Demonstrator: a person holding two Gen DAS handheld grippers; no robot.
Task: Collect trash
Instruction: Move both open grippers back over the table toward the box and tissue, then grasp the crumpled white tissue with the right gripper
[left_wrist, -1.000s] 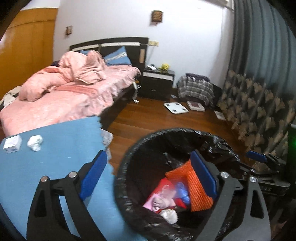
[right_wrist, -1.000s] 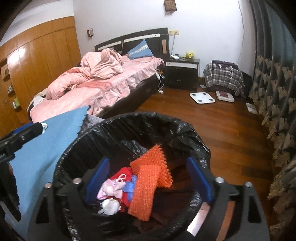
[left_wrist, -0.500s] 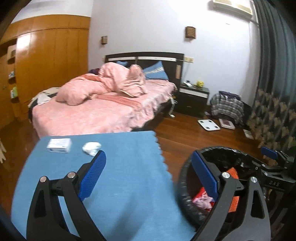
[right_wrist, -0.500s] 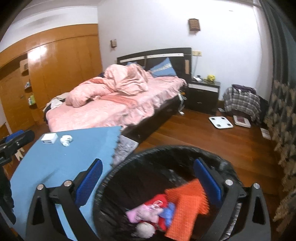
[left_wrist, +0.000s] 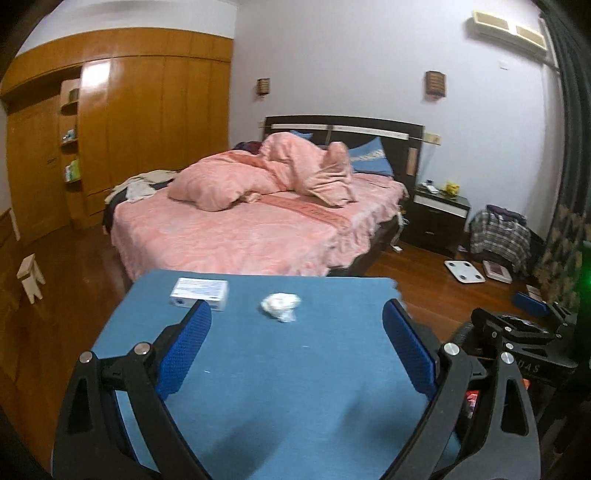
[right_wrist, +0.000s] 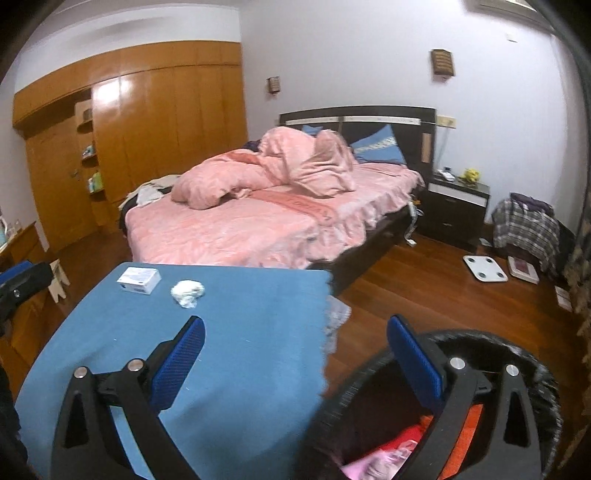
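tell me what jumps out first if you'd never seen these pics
A big bed with rumpled pink bedding fills the middle of the room. In front, a blue mat holds a crumpled white tissue beside a small white box; a black-lined trash bin sits lower right.

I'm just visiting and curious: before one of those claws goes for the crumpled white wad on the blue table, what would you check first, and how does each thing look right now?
1. Left gripper open and empty: ok.
2. Right gripper open and empty: ok.
3. Crumpled tissue in plain sight on the blue table, nothing lying on it: ok.
4. Tissue apart from the small white box, so the box should not get caught: ok.
5. Black-lined trash bin open and close by the table: ok.
6. Room left inside the bin: cannot tell, only part of its inside shows.
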